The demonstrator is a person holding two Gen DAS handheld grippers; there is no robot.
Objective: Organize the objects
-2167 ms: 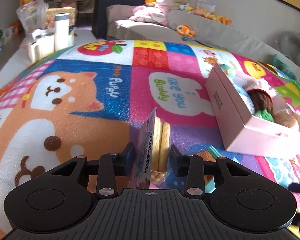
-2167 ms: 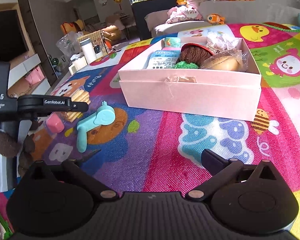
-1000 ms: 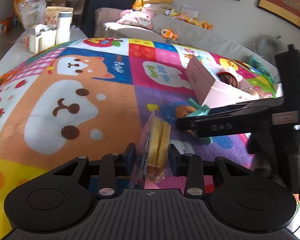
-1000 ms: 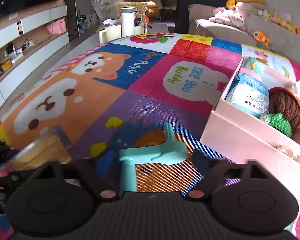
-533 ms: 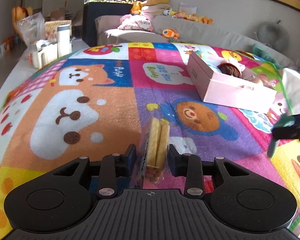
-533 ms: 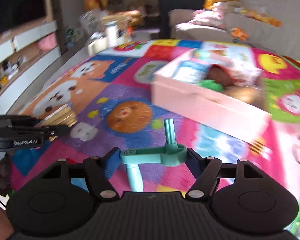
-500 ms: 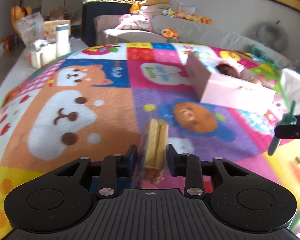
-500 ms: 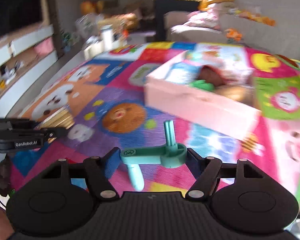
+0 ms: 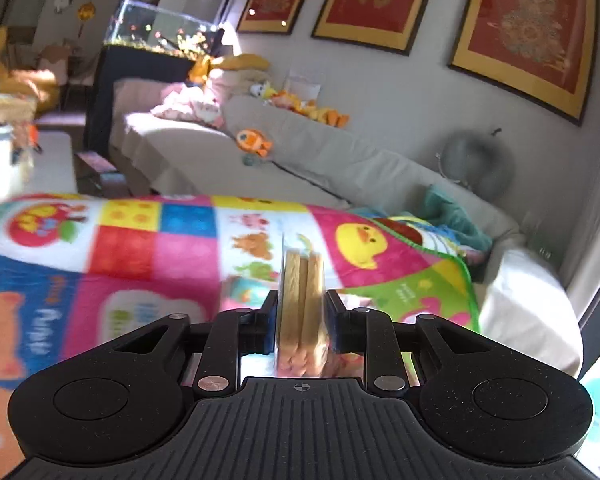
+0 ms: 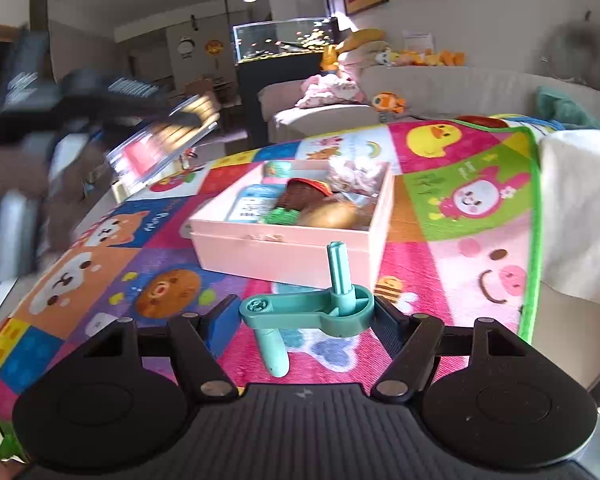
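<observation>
Left gripper (image 9: 301, 322) clamped on biscuit packet (image 9: 302, 300). Right gripper (image 10: 305, 317) clamped on teal crank (image 10: 306, 312), near pink box (image 10: 296, 250).

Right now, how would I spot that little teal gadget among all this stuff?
Find the pink box on the cartoon play mat. Just in front of it, the right gripper holds the teal crank handle: the only plain teal plastic piece there, with an upright peg.

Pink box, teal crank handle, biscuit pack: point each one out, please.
pink box (image 10: 284, 250), right wrist view, on its near front wall.
teal crank handle (image 10: 300, 312), right wrist view, on its flat arm.
biscuit pack (image 9: 302, 300), left wrist view, on the biscuit edges facing the camera.
</observation>
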